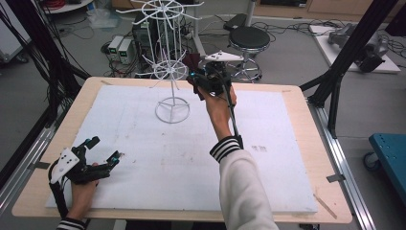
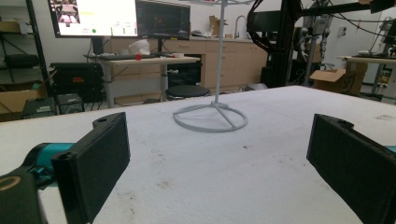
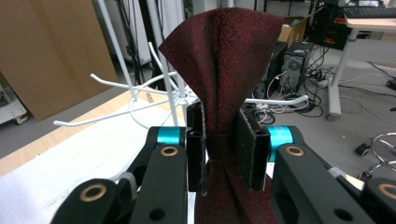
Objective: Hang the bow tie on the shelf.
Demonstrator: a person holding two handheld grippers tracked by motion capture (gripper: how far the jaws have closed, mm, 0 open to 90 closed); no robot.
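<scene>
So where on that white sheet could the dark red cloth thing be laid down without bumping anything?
The white foam sheet is bare between the left gripper and the striped sleeve, and all along its right side. It is crowded at the far middle, where the right gripper, its jaws shut on the dark red bow tie, is beside the white wire stand.

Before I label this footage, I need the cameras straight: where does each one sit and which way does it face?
High view: above the table, looking down; both forearms, left gripper, right gripper.
Left gripper view: low over the table, facing the white rack; open fingers.
Right gripper view: facing the rack; fingers shut on a dark red bow tie.
All share the rack.
</scene>
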